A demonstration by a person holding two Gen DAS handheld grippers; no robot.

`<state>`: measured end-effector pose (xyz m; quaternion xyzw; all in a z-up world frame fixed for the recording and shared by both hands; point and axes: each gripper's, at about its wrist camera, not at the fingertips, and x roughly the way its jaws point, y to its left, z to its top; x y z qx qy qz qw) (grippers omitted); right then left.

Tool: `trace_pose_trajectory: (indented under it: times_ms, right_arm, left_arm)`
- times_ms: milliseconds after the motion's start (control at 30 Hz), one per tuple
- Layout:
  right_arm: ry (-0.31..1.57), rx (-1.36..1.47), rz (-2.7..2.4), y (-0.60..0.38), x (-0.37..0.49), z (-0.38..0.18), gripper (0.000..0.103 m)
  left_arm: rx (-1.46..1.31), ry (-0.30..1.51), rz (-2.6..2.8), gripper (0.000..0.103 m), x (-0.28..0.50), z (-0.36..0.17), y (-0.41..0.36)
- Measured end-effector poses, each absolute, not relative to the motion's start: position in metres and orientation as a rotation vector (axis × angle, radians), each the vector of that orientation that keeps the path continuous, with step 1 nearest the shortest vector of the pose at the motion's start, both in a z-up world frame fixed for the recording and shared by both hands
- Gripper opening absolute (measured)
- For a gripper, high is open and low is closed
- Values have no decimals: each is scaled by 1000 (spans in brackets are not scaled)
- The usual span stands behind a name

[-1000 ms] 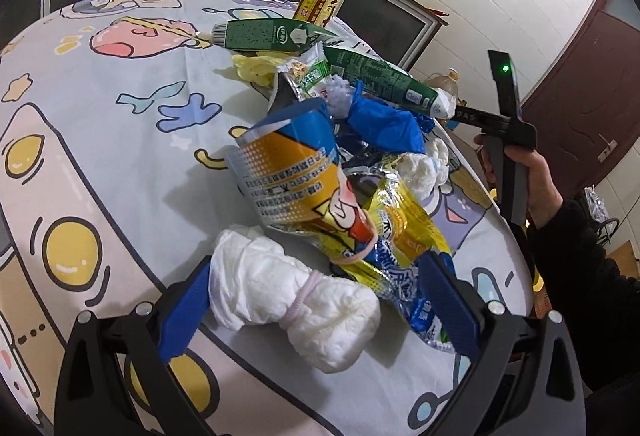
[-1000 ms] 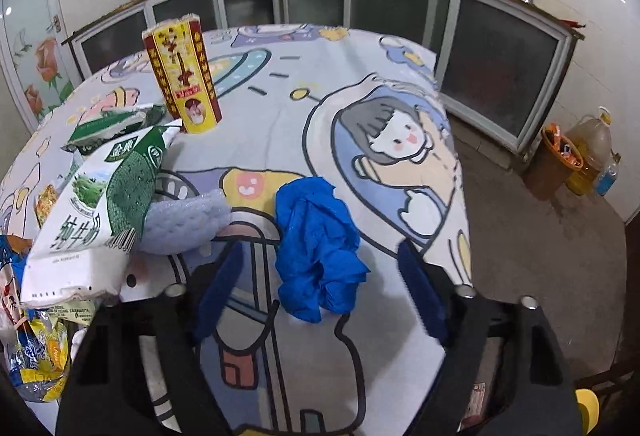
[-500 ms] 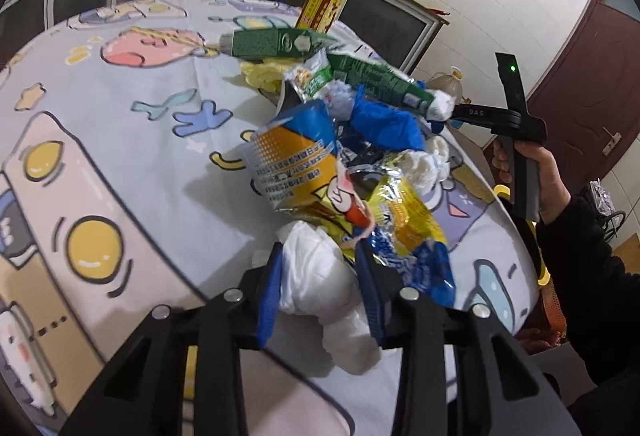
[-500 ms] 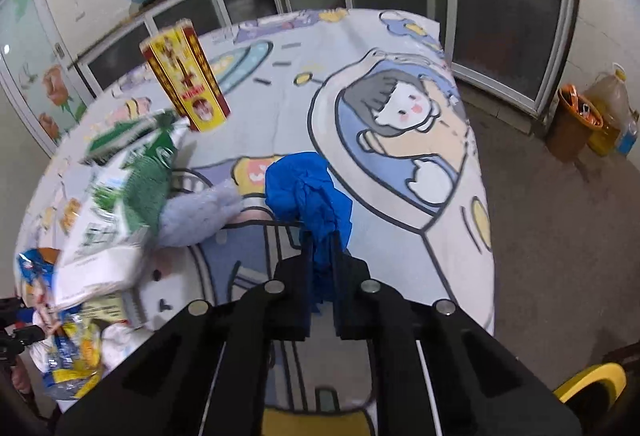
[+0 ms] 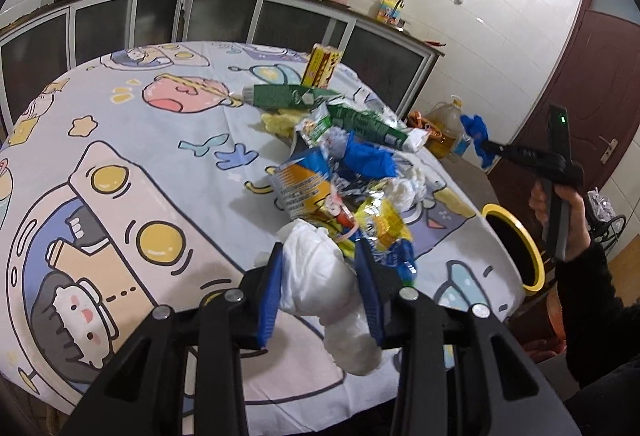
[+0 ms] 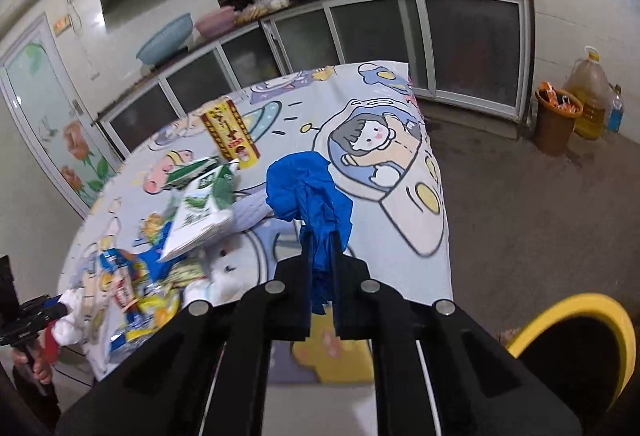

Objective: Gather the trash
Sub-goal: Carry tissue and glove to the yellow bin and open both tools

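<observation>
- The left tool [image 5: 320, 288] is closed on a white crumpled wad [image 5: 320, 284]; its blue pads press both sides, and the wad's lower end hangs down over the near edge of the counter [image 5: 120, 139].
- Just beyond the wad lies a heap of trash: an orange and blue snack bag [image 5: 304, 187], yellow wrappers [image 5: 380, 224], a blue glove [image 5: 368, 155], white tissue [image 5: 404, 187] and green cartons [image 5: 288, 95].
- A yellow and red box [image 5: 324, 65] stands upright at the far side of the heap.
- The right tool [image 6: 322, 264] is fully closed on a blue crumpled glove [image 6: 308, 191], which is held in the air beyond the right edge of the counter.
- A yellow-rimmed bin [image 5: 516, 244] stands on the floor near the counter, at the right, below the right tool.
- A hand [image 5: 568, 220] in a dark sleeve grips the handle of the right tool, and both tools point downward at a slant.
- On the far floor stand a brown basket [image 6: 556, 123] and an oil bottle [image 6: 592, 95].
</observation>
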<state>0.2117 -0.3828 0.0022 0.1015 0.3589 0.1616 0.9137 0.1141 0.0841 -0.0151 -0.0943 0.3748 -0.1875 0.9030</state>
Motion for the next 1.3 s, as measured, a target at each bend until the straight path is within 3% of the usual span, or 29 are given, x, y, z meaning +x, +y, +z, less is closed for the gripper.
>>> trace_pose_trajectory:
  times_ms: [333, 733, 1300]
  right_arm:
    - [702, 272, 254, -432, 145, -1, 8]
    - [648, 324, 2, -524, 76, -13, 8]
    - [753, 403, -211, -600, 55, -74, 8]
  left_arm:
    - [-130, 744, -535, 33, 124, 7, 19]
    - [-22, 723, -829, 33, 157, 23, -130]
    - [43, 842, -1085, 34, 192, -26, -355]
